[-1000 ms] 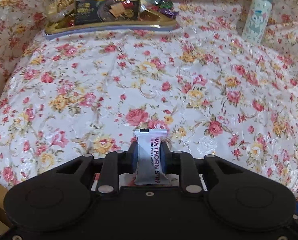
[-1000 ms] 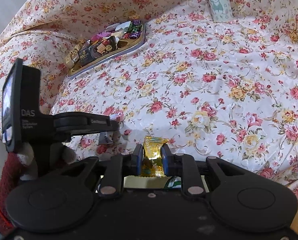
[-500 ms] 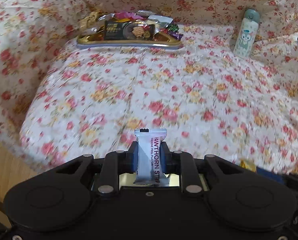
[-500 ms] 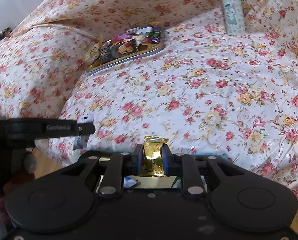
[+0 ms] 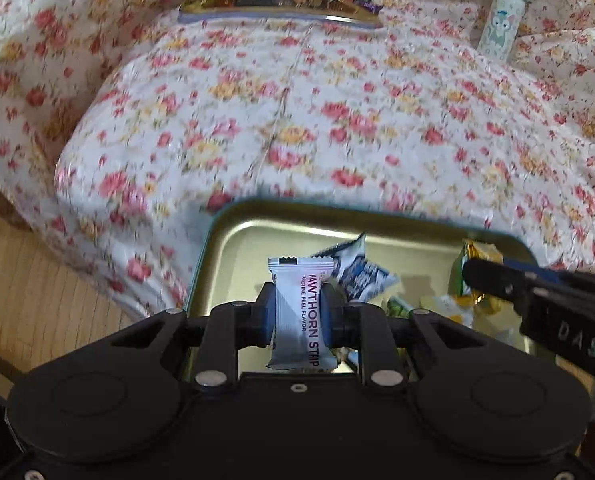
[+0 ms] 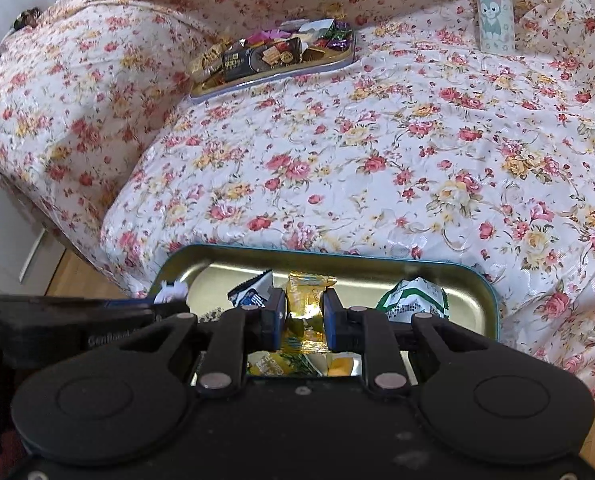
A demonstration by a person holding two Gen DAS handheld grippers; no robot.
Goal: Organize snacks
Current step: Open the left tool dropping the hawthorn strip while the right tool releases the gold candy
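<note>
My left gripper (image 5: 299, 308) is shut on a white Hawthorn Strip packet (image 5: 300, 312), held upright over a teal-rimmed gold tin tray (image 5: 233, 236). My right gripper (image 6: 304, 316) is shut on a gold candy wrapper (image 6: 307, 312) over the same tray (image 6: 473, 276). The right gripper also shows at the right of the left wrist view (image 5: 537, 300). In the tray lie a blue-white packet (image 5: 363, 274), a green-white packet (image 6: 415, 300) and yellow packets (image 6: 281, 364). A second tray (image 6: 273, 60) heaped with snacks sits far back on the bed.
The floral bedspread (image 6: 377, 152) covers the bed and the cushion on the left. A pale bottle with a cat print (image 6: 493, 12) stands at the back right. Wooden floor (image 5: 37, 280) shows below the bed's front edge.
Both grippers have pulled back from the bed, still holding their snacks. The near tin tray has come into view beneath them. The far snack tray looks further away.
</note>
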